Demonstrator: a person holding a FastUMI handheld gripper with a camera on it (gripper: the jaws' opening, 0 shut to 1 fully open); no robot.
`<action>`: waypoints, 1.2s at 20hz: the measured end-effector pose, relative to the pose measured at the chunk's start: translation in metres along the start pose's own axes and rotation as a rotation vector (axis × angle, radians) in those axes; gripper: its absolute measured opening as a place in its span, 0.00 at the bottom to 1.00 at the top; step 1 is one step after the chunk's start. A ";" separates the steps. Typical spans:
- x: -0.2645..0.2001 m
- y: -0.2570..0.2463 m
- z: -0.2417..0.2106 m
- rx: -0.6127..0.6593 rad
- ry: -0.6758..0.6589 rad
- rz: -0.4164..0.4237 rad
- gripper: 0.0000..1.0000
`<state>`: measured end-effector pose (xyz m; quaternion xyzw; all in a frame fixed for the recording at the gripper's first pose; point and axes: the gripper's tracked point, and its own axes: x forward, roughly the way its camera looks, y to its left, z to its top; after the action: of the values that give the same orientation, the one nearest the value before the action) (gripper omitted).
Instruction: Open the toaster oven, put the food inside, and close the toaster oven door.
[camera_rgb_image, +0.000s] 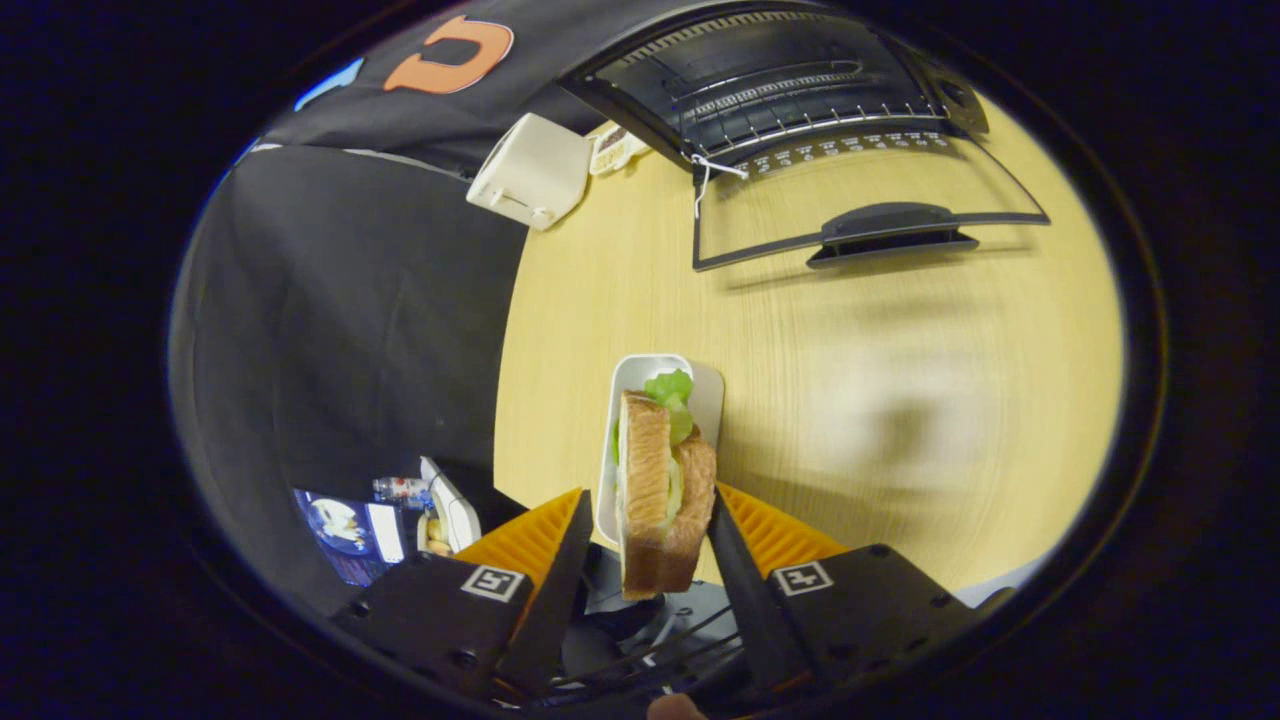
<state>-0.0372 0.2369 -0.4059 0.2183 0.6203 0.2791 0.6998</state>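
Gripping one sandwich (665, 490) upright, jaws clenched on it, one white tray (632, 380) below, one toaster oven (790, 100) open beyond

Sandwich (665, 490) between fingers (560, 560); toaster oven (790, 90) beyond.

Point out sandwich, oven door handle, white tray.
sandwich (660, 490), gripper view, bread crust between the fingers
oven door handle (890, 228), gripper view, bar's middle
white tray (632, 375), gripper view, far rim
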 end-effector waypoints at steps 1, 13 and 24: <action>0.001 -0.001 0.002 -0.004 0.003 -0.007 0.66; -0.056 0.038 0.027 -0.020 -0.061 0.094 0.34; -0.118 0.000 0.139 0.168 -0.446 0.191 0.33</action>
<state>0.0914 0.1644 -0.2986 0.3895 0.4483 0.2362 0.7691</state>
